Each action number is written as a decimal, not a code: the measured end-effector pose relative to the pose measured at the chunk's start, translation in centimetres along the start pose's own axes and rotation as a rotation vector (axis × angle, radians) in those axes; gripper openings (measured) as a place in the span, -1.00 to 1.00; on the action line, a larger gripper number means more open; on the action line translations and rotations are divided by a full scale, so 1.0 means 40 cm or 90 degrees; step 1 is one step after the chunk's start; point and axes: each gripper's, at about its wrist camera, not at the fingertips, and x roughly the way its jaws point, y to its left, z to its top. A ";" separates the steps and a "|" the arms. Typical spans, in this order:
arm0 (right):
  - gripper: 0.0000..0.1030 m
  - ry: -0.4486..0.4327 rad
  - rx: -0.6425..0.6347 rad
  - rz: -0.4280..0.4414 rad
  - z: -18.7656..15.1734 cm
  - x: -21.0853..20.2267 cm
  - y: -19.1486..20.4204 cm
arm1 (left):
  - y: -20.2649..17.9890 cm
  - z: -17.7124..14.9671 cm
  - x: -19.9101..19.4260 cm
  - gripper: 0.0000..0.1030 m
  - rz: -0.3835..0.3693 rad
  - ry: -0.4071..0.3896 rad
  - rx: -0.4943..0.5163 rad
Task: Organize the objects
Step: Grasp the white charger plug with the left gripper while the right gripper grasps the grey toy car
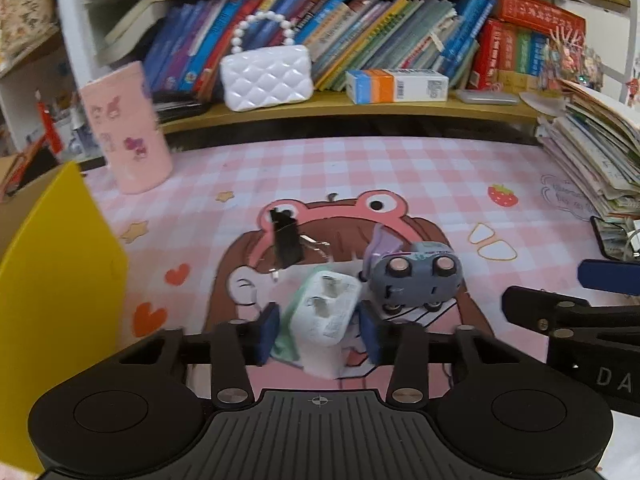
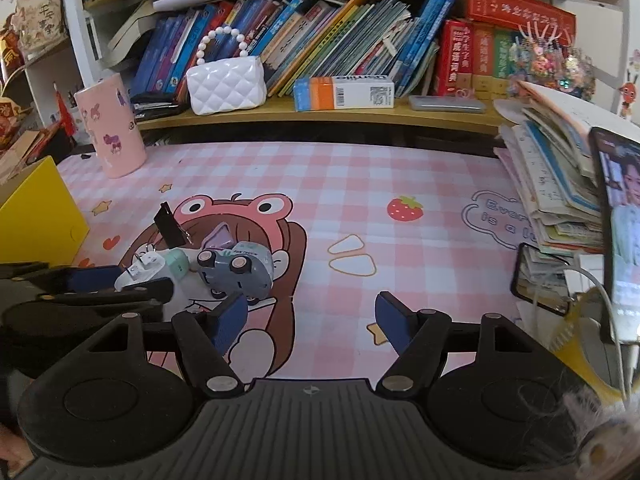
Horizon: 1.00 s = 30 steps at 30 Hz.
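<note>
left gripper [image 1: 318,326]: my pads bracket the white charger [image 1: 324,312] at lower centre, contact unclear | right gripper [image 2: 310,320]: released, spare | yellow box [image 1: 60,300] left edge, likely destination

charger [image 1: 324,312] left of, touching toy car [image 1: 414,280] | binder clip [image 1: 286,242] behind charger | all on mat [image 1: 400,184]

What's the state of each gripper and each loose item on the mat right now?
left gripper: straddling the charger, pads near its sides, contact unclear
right gripper: open, holding nothing
white charger: on the mat, prongs folded out
toy car: tipped, underside and wheels showing, beside the charger
binder clip: black, on the mat behind the charger
pink cup: upright at the mat's back left
yellow box: at the left edge
</note>
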 end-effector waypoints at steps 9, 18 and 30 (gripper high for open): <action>0.43 0.010 -0.032 0.053 0.016 0.070 0.033 | 0.079 -0.002 -0.120 -0.52 -0.017 -0.020 -0.092; 0.38 0.027 -0.072 0.047 0.021 0.177 0.126 | 0.155 -0.070 -0.215 -0.52 -0.007 0.029 -0.149; 0.11 0.011 -0.020 0.040 0.011 0.131 0.128 | 0.173 -0.119 -0.281 -0.52 -0.008 0.035 -0.163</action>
